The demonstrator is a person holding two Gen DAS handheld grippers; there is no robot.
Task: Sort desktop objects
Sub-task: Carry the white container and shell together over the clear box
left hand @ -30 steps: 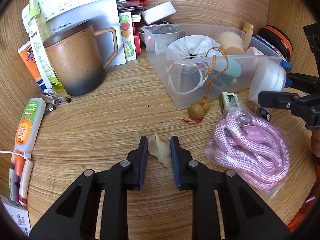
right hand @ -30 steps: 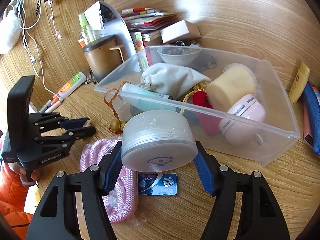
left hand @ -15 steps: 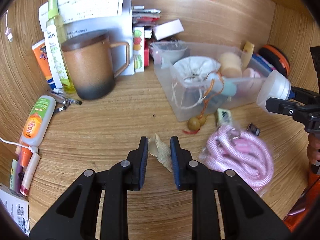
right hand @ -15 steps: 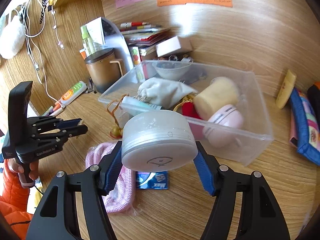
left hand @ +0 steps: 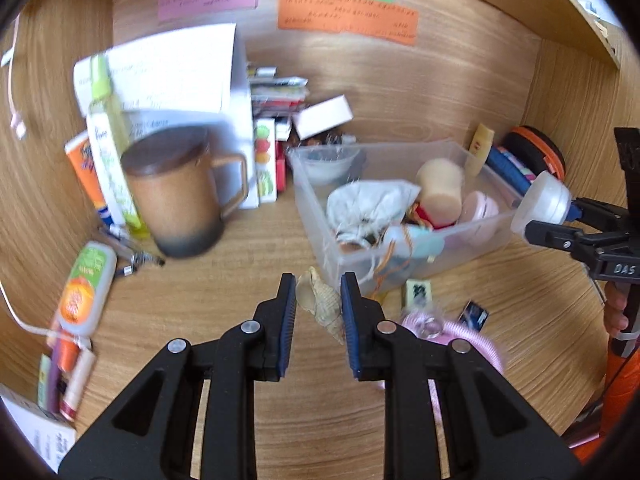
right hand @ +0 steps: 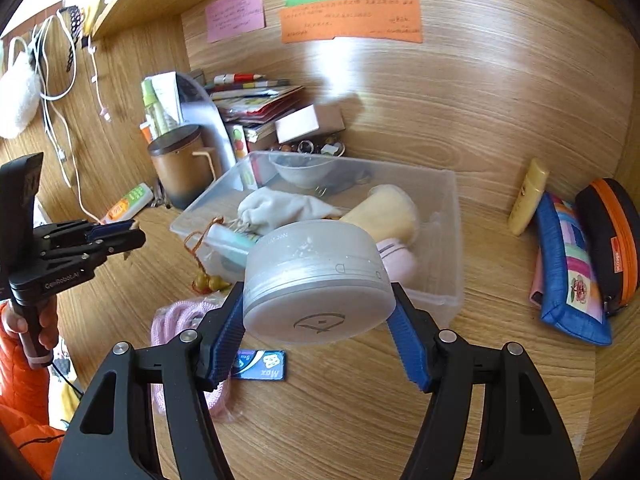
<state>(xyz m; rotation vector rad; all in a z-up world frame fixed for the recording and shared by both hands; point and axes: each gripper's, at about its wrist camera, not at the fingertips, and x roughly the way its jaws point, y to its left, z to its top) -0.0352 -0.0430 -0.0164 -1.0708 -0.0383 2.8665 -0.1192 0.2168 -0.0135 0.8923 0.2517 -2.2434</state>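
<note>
My left gripper (left hand: 319, 300) is shut on a beige spiral seashell (left hand: 320, 300) and holds it above the desk, just in front of the clear plastic bin (left hand: 404, 256). My right gripper (right hand: 316, 312) is shut on a frosted white round jar (right hand: 316, 280), held above the desk at the bin's near right corner (right hand: 448, 300). The bin holds a white cloth pouch (right hand: 280, 208), a beige puff (right hand: 384, 208), a pink case and a small bowl. Each gripper shows in the other's view: the right one (left hand: 536, 224), the left one (right hand: 128, 236).
A pink rope in a bag (right hand: 176, 320), a blue card (right hand: 260, 364), a bead charm (right hand: 208, 280) and a mahjong tile (left hand: 418, 292) lie before the bin. A brown mug (left hand: 180, 196), tubes and books stand at the left; pouches (right hand: 572, 264) lie at the right.
Both grippers have risen with their loads. The left one has carried the shell forward towards the bin; the pink rope now lies lower right of it.
</note>
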